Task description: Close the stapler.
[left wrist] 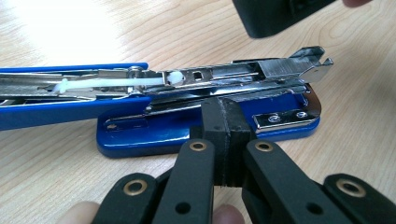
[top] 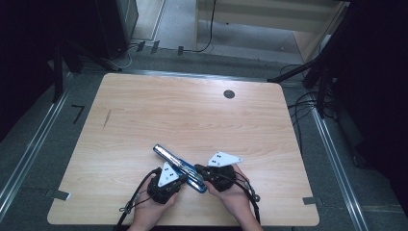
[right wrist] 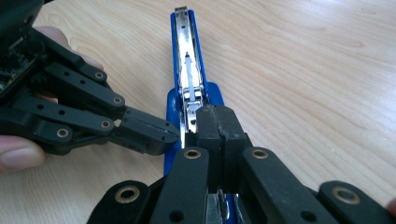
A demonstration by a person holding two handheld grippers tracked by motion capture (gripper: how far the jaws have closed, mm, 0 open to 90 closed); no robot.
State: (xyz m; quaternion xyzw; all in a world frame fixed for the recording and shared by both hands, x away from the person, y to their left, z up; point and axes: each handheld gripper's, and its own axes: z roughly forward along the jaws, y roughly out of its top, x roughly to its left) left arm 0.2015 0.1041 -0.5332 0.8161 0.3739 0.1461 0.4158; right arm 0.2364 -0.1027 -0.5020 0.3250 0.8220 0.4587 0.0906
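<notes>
**Both tongs shut at an opened stapler**

The left tongs (left wrist: pixel 223 140) are closed, pads pressed together, tips touching the side of the blue stapler (left wrist: pixel 205 116). The right tongs (right wrist: pixel 219 135) are likewise closed, over the stapler's metal rail. The stapler lies opened flat near the wooden tabletop's (top: pixel 192 110) front edge. Grey floor surrounds it.

Open stapler (top: pixel 179 167) between both grippers; bare tabletop (top: pixel 192 113) beyond.
</notes>
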